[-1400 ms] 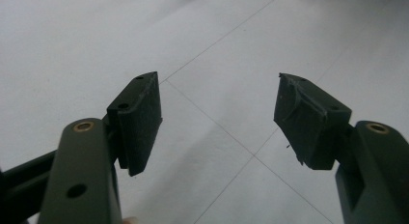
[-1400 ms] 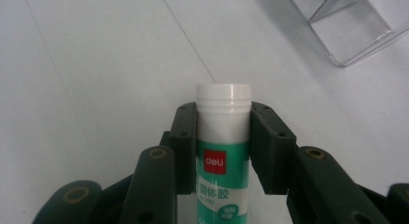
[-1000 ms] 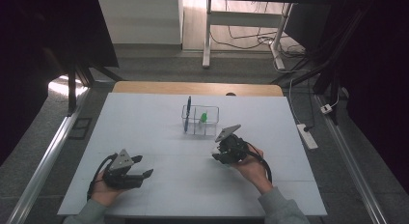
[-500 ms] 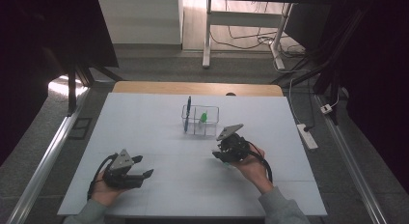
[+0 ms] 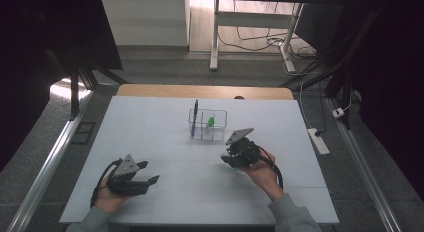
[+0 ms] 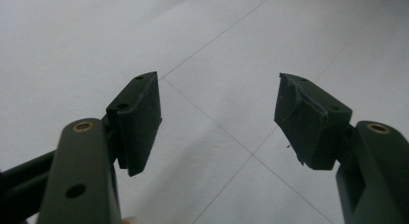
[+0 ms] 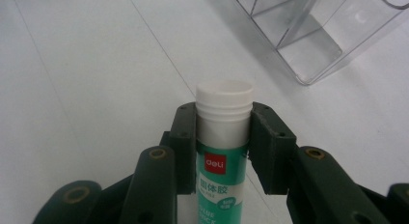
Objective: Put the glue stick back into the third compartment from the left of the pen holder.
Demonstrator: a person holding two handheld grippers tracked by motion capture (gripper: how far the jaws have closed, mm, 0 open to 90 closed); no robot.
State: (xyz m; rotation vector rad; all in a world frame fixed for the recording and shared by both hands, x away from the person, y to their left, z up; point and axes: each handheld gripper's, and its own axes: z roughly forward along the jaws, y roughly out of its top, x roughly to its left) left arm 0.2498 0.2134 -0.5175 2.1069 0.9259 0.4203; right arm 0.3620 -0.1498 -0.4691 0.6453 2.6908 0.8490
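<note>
Right of centre in the high view, our right hand-held gripper [image 5: 236, 161] clamped a glue stick [image 7: 224, 137] just below the clear organizer [image 5: 207, 125]; the left hand-held gripper [image 5: 148, 173] sat open, empty. Next, we judged, came lifting it into a compartment.

The glue stick [image 7: 223, 151] has a white cap above a green label, with a small red logo patch and white lettering printed on the green. The right tongs [image 7: 224, 137] clamped on it are dark green-black, with brass-coloured rivets at the joints. The left tongs [image 6: 217, 122] have the same dark green-black and brass-coloured rivets. The worktop [image 5: 150, 127] is pale grey-white, crossed by thin dark lines, and its far edge shows a light wood strip. The organiser tray [image 5: 218, 129] is clear plastic; a dark blue pen [image 5: 195, 112] and a small bright green item [image 5: 211, 121] stand in it. The person's sleeves [image 5: 290, 217] are grey. The floor [image 5: 160, 72] is dark grey.
</note>
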